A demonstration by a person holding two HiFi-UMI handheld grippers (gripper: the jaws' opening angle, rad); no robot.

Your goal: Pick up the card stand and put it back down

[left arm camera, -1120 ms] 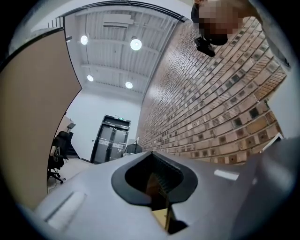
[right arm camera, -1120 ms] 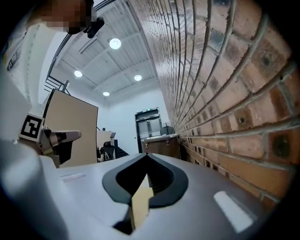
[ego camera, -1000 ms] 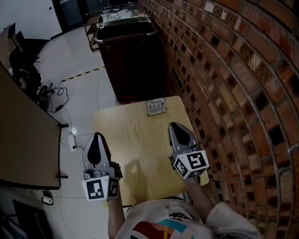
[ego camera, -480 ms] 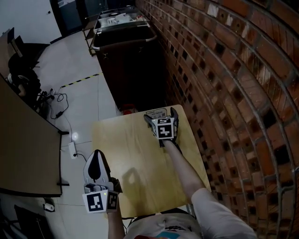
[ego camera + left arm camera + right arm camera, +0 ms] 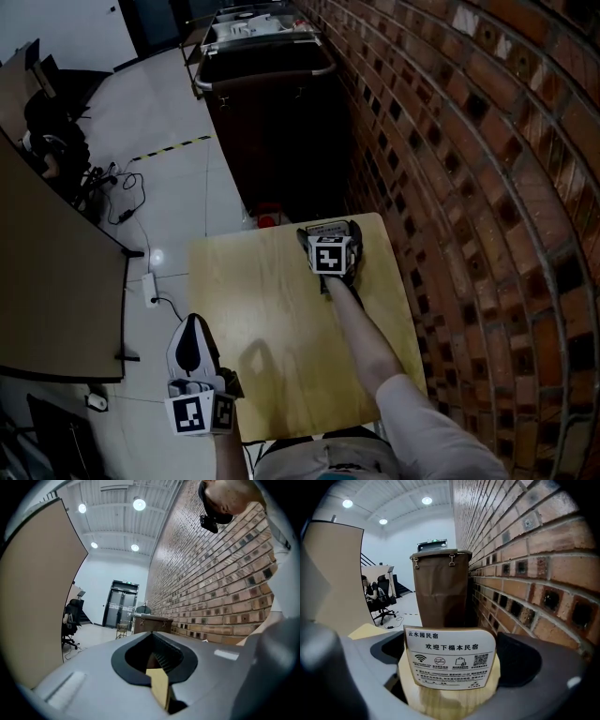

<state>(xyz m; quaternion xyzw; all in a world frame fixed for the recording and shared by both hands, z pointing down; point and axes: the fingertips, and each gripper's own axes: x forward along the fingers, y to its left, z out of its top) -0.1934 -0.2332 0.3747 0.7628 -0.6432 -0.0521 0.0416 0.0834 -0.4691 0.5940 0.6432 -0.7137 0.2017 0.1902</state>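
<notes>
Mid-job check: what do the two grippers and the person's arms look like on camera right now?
The left gripper and right gripper have smooth, rounded grey shells with a dark lining around each claw. At the hand end, the left cube and right cube are white with black square markers. No cables show. The right arm wears a light short sleeve; both forearms are bare.

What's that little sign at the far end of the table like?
The card stand is a white rounded-corner card printed with text, icons and a QR code, backed by pale wood. It stands upright near the far edge of the table, by the brick wall, between the right gripper's open jaws, seemingly untouched.
</notes>
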